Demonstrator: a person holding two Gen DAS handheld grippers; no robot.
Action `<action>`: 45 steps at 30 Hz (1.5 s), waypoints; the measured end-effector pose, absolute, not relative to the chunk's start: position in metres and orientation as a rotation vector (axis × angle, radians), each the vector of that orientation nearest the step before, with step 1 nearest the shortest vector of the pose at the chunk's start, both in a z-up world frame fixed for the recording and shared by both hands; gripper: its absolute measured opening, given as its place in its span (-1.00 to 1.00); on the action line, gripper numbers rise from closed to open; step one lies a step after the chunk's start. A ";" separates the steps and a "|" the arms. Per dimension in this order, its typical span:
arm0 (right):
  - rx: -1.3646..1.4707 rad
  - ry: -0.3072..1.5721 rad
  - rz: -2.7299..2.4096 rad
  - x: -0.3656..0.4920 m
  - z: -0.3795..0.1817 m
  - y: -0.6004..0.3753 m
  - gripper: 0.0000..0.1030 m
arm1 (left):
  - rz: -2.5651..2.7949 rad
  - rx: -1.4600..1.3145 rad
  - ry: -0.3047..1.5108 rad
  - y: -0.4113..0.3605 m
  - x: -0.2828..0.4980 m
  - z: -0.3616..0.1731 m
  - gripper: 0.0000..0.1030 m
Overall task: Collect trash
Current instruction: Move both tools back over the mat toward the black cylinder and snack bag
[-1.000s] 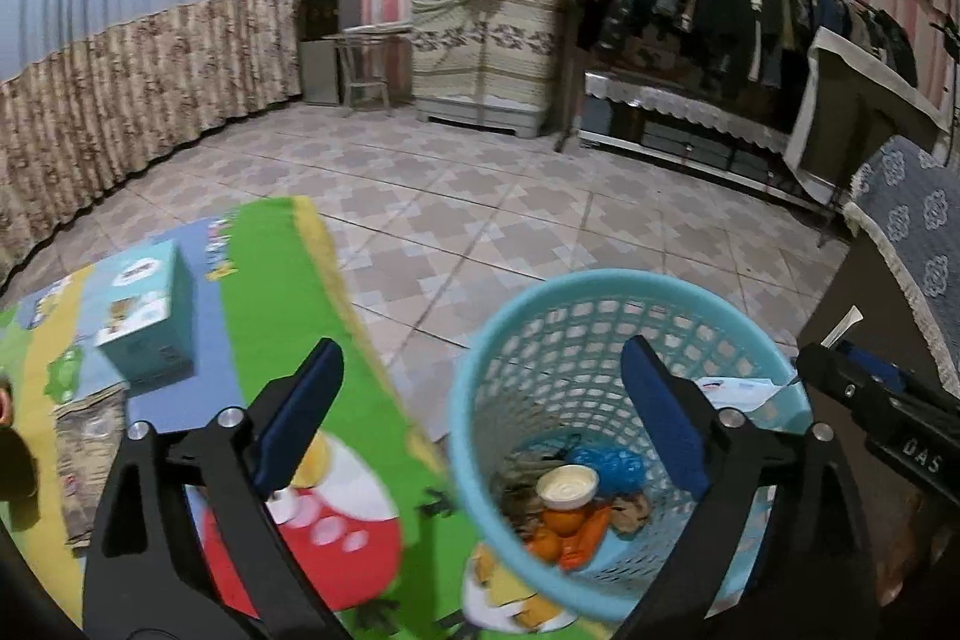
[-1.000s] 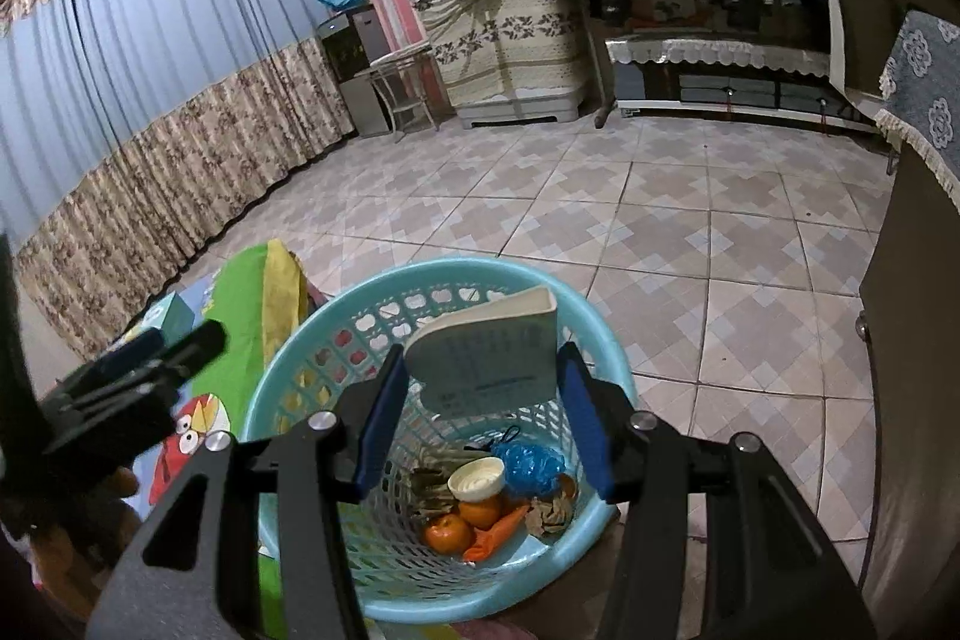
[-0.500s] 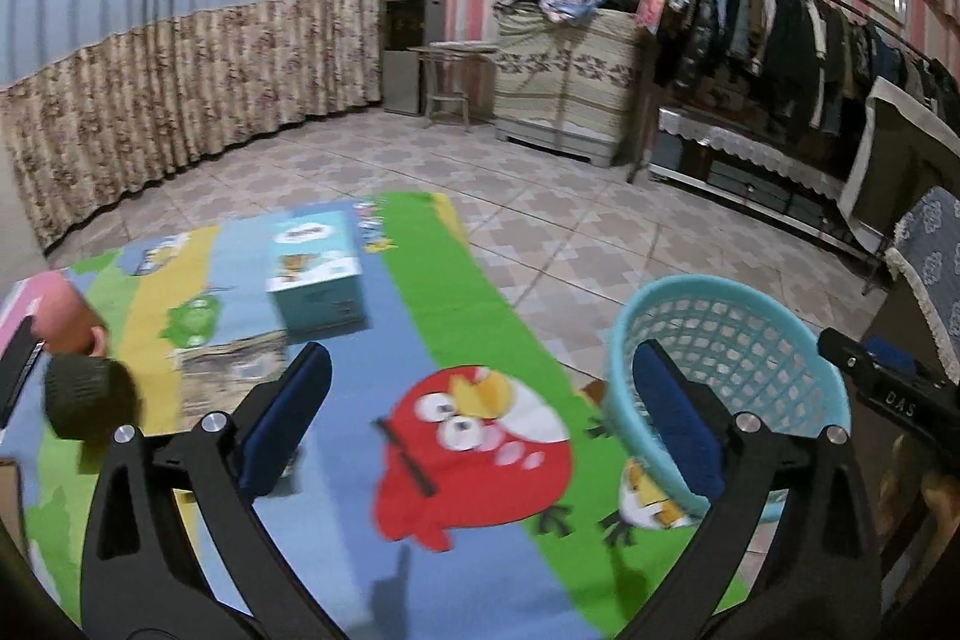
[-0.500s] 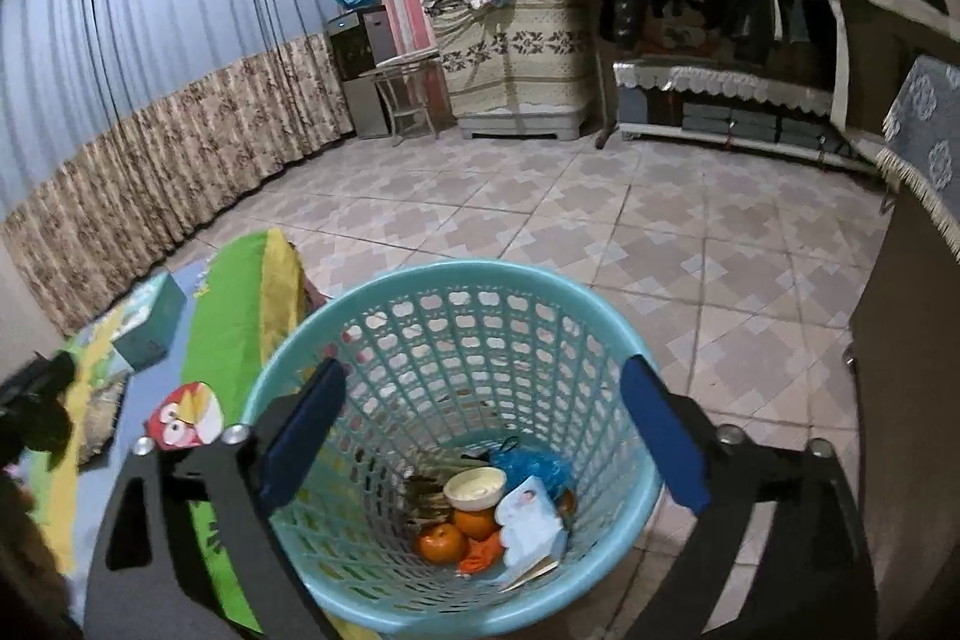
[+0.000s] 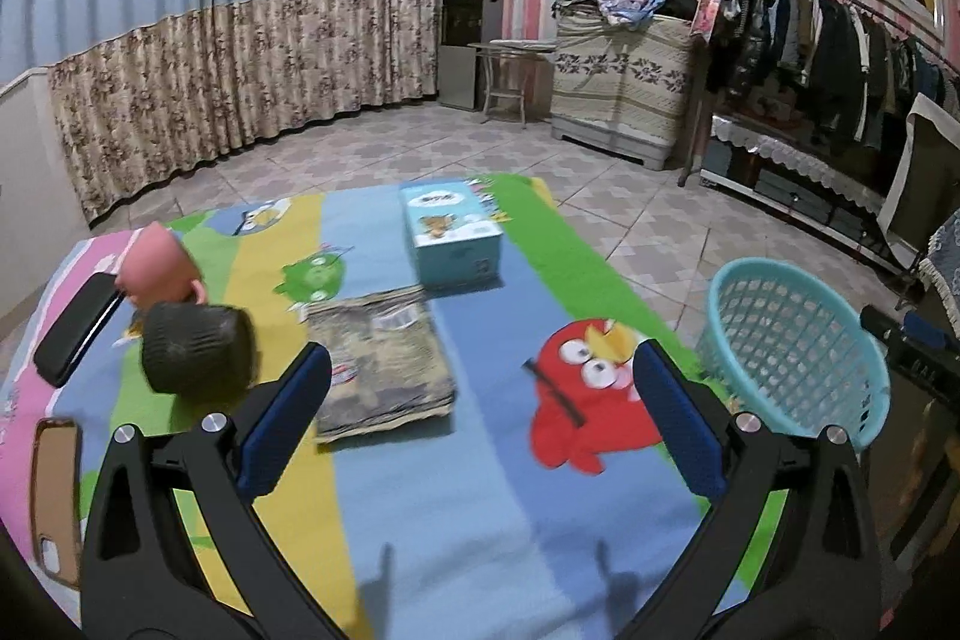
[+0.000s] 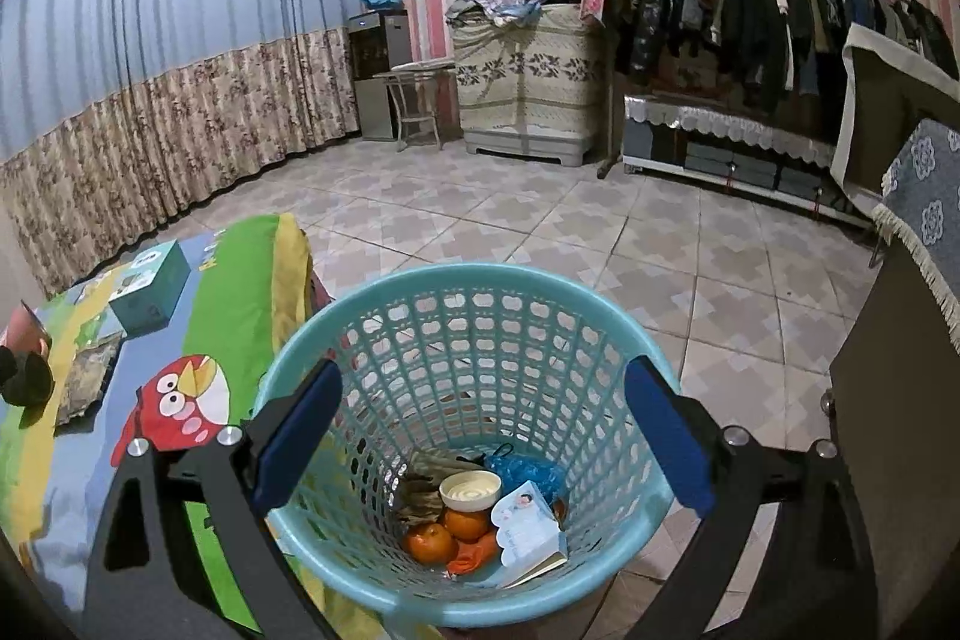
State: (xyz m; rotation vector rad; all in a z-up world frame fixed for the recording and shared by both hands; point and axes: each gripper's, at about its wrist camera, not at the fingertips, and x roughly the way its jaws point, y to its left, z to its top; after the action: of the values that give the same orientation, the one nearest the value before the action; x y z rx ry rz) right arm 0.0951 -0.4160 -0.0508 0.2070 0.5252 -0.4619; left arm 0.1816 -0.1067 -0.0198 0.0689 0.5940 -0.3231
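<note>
A big cartoon mat (image 5: 480,508) with a red bird on it covers the worktop, and a teal basket (image 6: 474,280) stands on the tiled floor right at its edge. The right gripper (image 6: 480,436) hangs over the basket with its blue fingers (image 6: 297,436) spread wide; they have just been opening, and nothing is between them. Down in the basket lie a small white booklet (image 6: 528,532), two oranges (image 6: 429,544), a little white cup (image 6: 470,490), a blue bag (image 6: 528,469) and some brown scraps. The left gripper (image 5: 480,418) is over the mat with its fingers also wide and nothing in them. On the mat there is a light blue tissue box (image 5: 450,232), and just in front of it lies a flat brown packet (image 5: 384,358). To the left are a dark ribbed round thing (image 5: 198,346), a pink cup (image 5: 156,268) lying on its side, and a black phone (image 5: 75,331).
</note>
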 end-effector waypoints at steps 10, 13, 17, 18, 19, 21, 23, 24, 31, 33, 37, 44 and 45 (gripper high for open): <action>0.159 0.516 -0.432 0.097 -0.054 -0.388 0.81 | -0.252 0.057 0.611 -0.050 0.176 -0.037 0.89; 0.124 0.522 -0.413 0.103 -0.054 -0.373 0.81 | -0.225 0.041 0.623 -0.028 0.178 -0.043 0.89; 0.081 0.530 -0.369 0.112 -0.053 -0.348 0.81 | -0.173 0.018 0.633 -0.002 0.182 -0.051 0.89; 0.074 0.529 -0.356 0.113 -0.052 -0.342 0.81 | -0.161 0.012 0.634 0.004 0.183 -0.053 0.89; 0.069 0.527 -0.346 0.114 -0.051 -0.337 0.81 | -0.153 0.009 0.635 0.008 0.184 -0.053 0.89; 0.059 0.525 -0.316 0.116 -0.050 -0.324 0.81 | -0.128 0.001 0.635 0.021 0.187 -0.055 0.89; 0.052 0.529 -0.292 0.118 -0.051 -0.314 0.81 | -0.108 -0.003 0.632 0.032 0.188 -0.056 0.89; 0.045 0.536 -0.278 0.120 -0.051 -0.308 0.81 | -0.096 -0.007 0.632 0.038 0.188 -0.057 0.89; 0.026 0.562 -0.230 0.128 -0.054 -0.286 0.81 | -0.054 -0.056 0.653 0.070 0.196 -0.060 0.89; 0.044 0.574 -0.217 0.132 -0.055 -0.283 0.81 | -0.041 -0.052 0.656 0.076 0.199 -0.062 0.89; 0.073 0.601 -0.191 0.141 -0.059 -0.277 0.81 | -0.029 -0.061 0.662 0.080 0.211 -0.063 0.89; 0.037 0.628 -0.175 0.151 -0.066 -0.264 0.81 | -0.074 -0.036 0.691 0.054 0.252 -0.061 0.89; 0.037 0.634 -0.172 0.153 -0.067 -0.263 0.81 | -0.072 -0.023 0.693 0.049 0.257 -0.061 0.89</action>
State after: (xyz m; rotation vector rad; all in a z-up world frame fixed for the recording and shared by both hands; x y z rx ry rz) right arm 0.1528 -0.2631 -0.0666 0.0373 0.6335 -0.1722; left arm 0.2570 0.0489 -0.0610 -0.0233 0.6926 -0.0718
